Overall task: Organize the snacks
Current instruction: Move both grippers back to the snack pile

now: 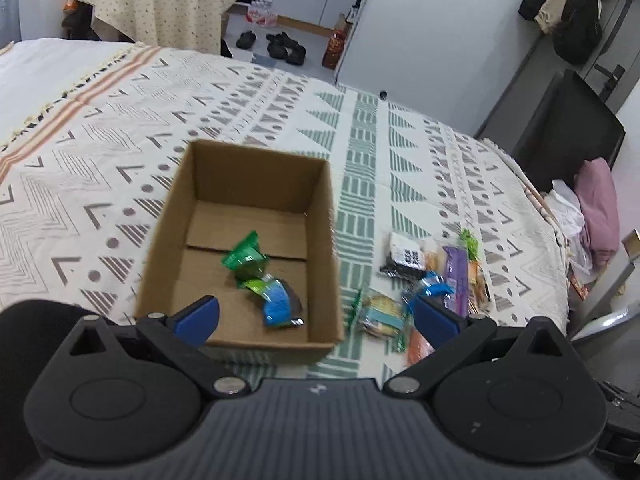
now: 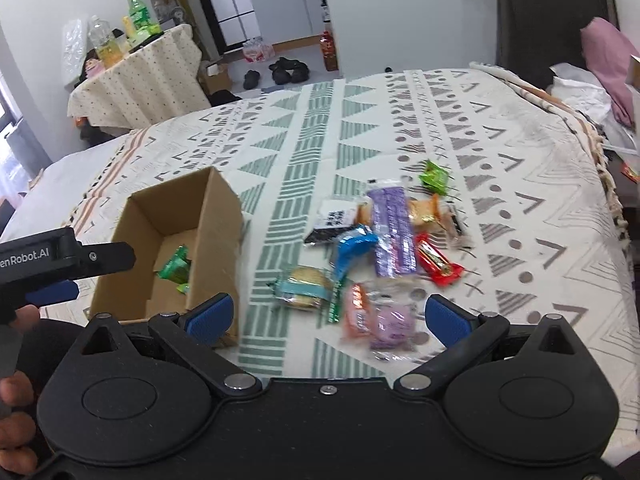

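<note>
- A patterned bedspread (image 1: 120, 140) covers a bed, which serves as the work surface.
- On the left sits an open cardboard box (image 1: 256, 184). Inside lie a green packet (image 1: 244, 258) and a blue-and-green packet (image 1: 276, 304), touching each other.
- The left gripper (image 1: 314, 312) hangs above the box's near edge, its jaws spread wide and holding nothing.
- Right of the box, loose snacks lie in a cluster on the bedspread: a round sandwich biscuit (image 2: 306, 288), a blue wrapper (image 2: 354, 246), a long purple bar (image 2: 392, 232), a red candy (image 2: 436, 262) and a small green candy (image 2: 434, 176).
- The right gripper (image 2: 326, 314) hovers over the near snacks, also wide apart and empty.
- Judgement: sorting looks barely begun; most snacks remain outside the box.
- The next move likely calls for lowering a gripper onto one wrapper and pinching it alone.
</note>
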{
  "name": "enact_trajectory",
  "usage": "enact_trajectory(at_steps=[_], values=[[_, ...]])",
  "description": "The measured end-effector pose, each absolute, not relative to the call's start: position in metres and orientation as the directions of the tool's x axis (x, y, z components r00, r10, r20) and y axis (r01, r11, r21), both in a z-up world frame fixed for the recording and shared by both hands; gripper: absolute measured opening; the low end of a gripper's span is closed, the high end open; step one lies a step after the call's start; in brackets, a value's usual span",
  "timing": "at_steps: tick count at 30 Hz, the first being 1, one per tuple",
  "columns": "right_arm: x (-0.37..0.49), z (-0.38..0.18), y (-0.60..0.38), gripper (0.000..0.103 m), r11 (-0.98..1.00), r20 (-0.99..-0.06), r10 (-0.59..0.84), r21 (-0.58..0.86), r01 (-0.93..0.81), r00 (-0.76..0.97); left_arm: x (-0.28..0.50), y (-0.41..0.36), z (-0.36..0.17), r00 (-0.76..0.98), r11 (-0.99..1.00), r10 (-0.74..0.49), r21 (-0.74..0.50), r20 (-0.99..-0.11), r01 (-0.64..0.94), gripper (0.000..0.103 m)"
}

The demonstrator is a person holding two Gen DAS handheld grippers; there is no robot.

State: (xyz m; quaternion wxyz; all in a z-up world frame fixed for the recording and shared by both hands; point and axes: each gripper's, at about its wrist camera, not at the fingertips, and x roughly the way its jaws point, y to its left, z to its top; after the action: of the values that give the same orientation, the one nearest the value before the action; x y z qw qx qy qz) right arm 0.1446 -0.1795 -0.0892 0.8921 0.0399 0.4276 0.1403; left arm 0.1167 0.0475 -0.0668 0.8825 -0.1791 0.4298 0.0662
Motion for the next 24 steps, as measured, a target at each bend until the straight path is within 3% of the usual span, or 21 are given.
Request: enact_trajectory(at_steps=[14,24], values=[[0.143,-0.109,-0.225,0.102,0.950,-0.741,0.311,0.254,-0.181,0.595,0.128,-0.005,-0.075,0.629,0.949,-0.106,-0.268,-0.770,-0.168,0.100],[0.156,-0.139,-0.242,0.073,0.931,-0.759,0.360,0.331,-0.154,0.543,0.147,-0.033,-0.101,0.581,0.945,-0.166,-0.298,-0.797,-0.138,0.075]])
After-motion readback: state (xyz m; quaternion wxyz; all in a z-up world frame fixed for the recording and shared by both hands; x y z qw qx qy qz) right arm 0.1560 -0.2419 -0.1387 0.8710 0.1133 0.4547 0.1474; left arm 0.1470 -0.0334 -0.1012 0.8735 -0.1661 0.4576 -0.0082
